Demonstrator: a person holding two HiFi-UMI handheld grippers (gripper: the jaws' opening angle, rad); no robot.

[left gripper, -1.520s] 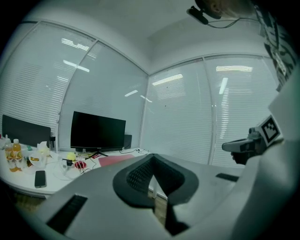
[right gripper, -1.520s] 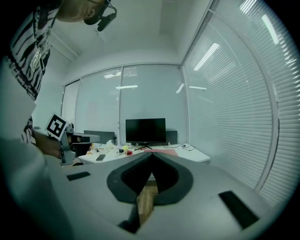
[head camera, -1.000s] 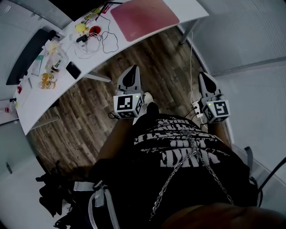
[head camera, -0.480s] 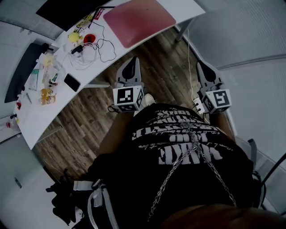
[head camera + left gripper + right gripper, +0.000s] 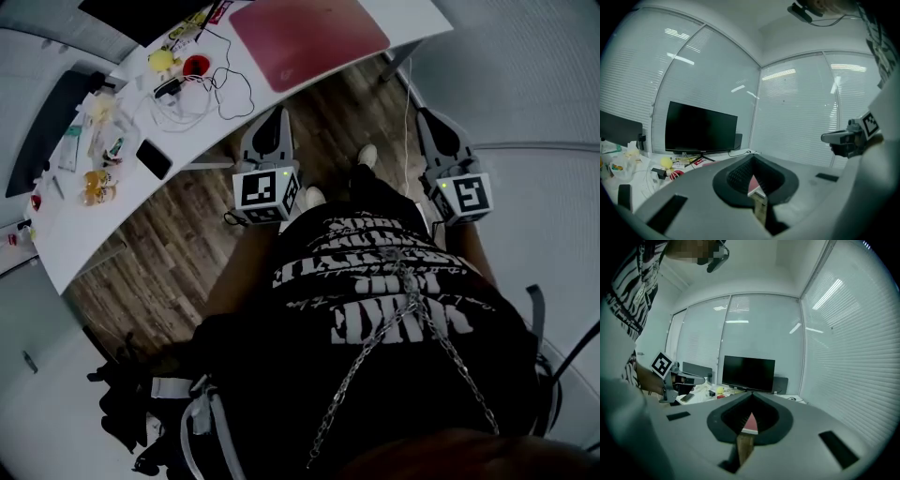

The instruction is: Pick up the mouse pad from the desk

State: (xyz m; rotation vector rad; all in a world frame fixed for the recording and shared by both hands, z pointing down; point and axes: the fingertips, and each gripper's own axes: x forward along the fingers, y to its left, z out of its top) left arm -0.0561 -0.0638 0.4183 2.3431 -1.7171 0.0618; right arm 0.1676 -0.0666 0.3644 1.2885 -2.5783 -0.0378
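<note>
The mouse pad [image 5: 309,37] is a dull red rectangle lying flat at the near right end of the white desk [image 5: 84,220]. My left gripper [image 5: 271,120] is shut and empty, held over the wooden floor just short of the desk edge, left of the pad. My right gripper [image 5: 427,120] is also shut and empty, out past the desk's right corner. In the left gripper view the shut jaws [image 5: 753,158] frame a sliver of the red pad [image 5: 753,183]. The right gripper view shows the same: shut jaws [image 5: 752,395] with the pad [image 5: 751,422] ahead.
Left of the pad the desk holds tangled white and black cables [image 5: 202,94], a black phone [image 5: 154,159], a yellow ball [image 5: 164,59], snack packets [image 5: 94,178] and a dark keyboard [image 5: 47,122]. A black monitor [image 5: 701,127] stands behind. A desk leg [image 5: 398,61] and a floor cable [image 5: 406,122] lie near the right gripper.
Both grippers have moved forward toward the desk, staying shut. The person has stepped closer, and a shoe now shows between the grippers.
</note>
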